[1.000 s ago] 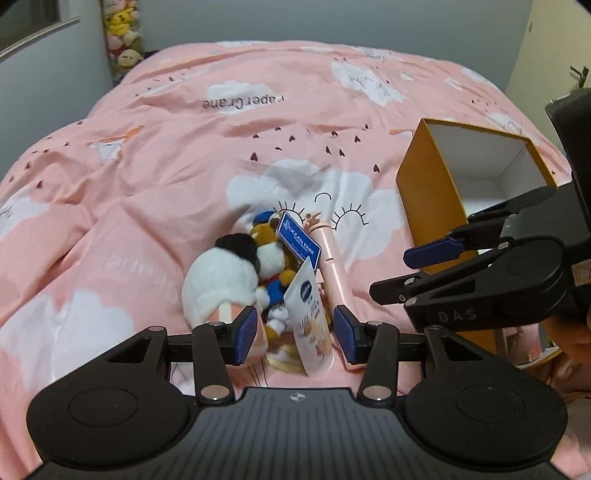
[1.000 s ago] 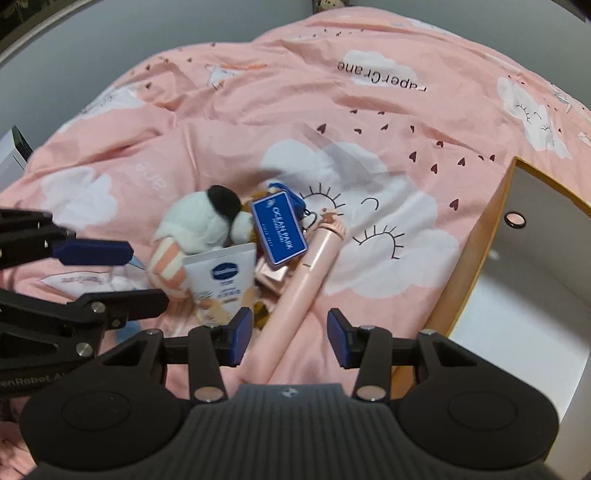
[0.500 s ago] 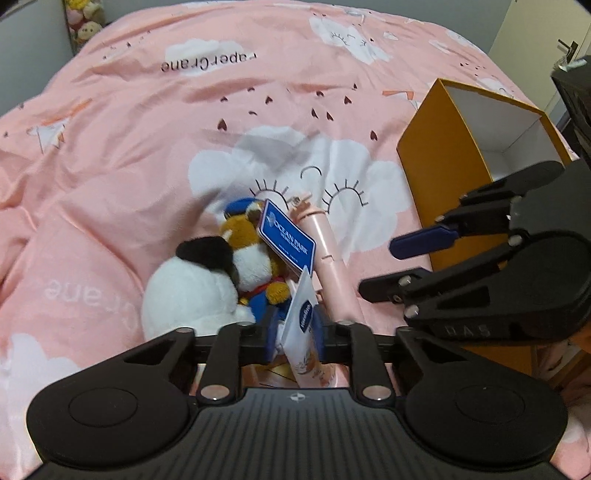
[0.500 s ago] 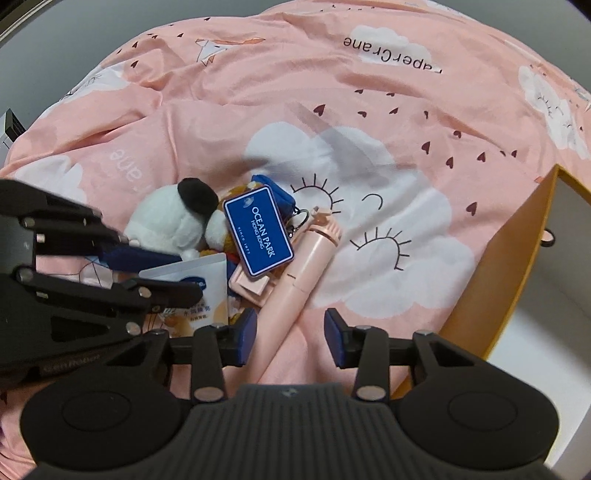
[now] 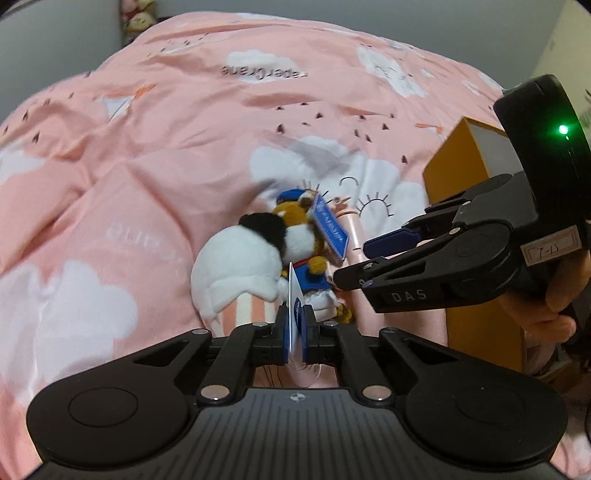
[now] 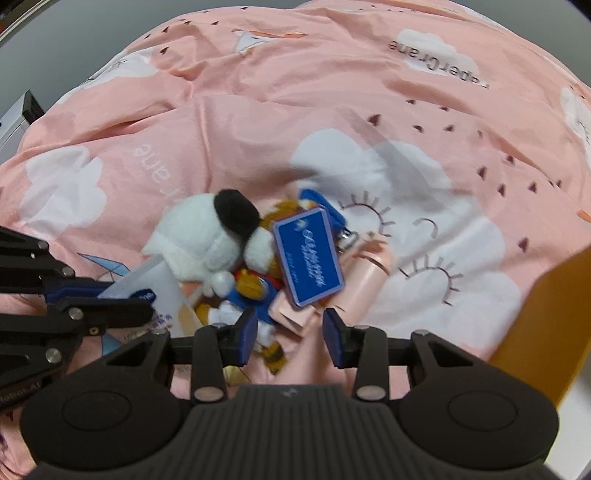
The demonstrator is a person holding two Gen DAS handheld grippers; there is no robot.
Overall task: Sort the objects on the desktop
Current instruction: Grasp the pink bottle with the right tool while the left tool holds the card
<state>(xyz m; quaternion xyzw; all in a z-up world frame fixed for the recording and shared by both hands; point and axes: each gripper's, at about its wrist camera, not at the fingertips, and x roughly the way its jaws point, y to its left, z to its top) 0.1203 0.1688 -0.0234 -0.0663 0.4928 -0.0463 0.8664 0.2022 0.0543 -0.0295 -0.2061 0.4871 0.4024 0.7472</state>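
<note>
Between left gripper point(image 5: 294, 334) jaws, cream tube point(image 5: 295, 314) pinched

pink cloud-print bedspread point(image 5: 155, 177), grey wall point(image 5: 332, 14)

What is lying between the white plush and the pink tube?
Between the white plush and the pink tube lie a small brown plush and a blue tag on top of it. The right wrist view shows this best.

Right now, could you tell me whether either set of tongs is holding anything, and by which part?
The left tongs pinch the white cream tube at its flat crimped end. The right tongs are closing over the pink stick without gripping it.
</note>
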